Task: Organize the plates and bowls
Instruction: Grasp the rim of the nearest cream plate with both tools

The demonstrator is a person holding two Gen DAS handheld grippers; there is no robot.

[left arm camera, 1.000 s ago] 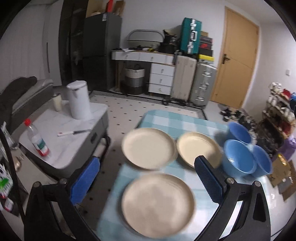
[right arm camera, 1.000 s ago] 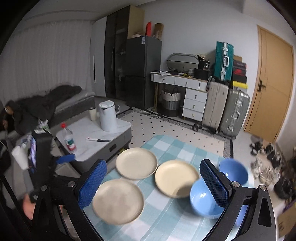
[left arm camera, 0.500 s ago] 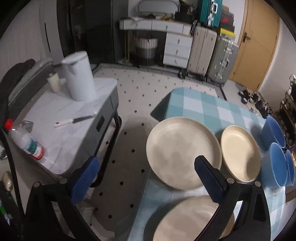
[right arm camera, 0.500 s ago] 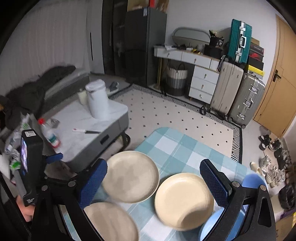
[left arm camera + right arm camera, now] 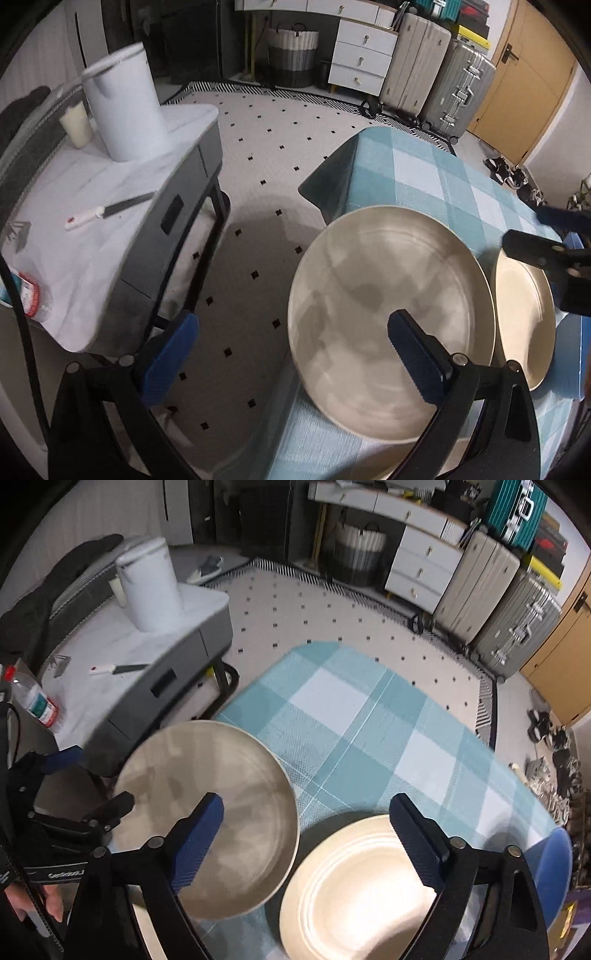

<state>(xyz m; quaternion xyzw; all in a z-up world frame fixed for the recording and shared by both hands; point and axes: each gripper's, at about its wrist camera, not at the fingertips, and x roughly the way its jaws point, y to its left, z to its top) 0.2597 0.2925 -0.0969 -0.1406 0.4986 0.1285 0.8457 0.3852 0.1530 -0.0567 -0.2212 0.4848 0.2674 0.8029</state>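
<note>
My left gripper (image 5: 295, 356) hangs with its blue-padded jaws spread wide and nothing between them, one pad over the speckled floor and the other above the large round beige plate (image 5: 388, 314) lying at the near edge of the teal-and-white checked tablecloth (image 5: 417, 173). My right gripper (image 5: 306, 843) has its jaws closing with nothing pinched yet, straddling that same beige plate (image 5: 221, 812) and the paler cream plate (image 5: 354, 890) just beside it, their rims almost touching. A blue bowl (image 5: 554, 867) sits at the far right of the cloth.
</note>
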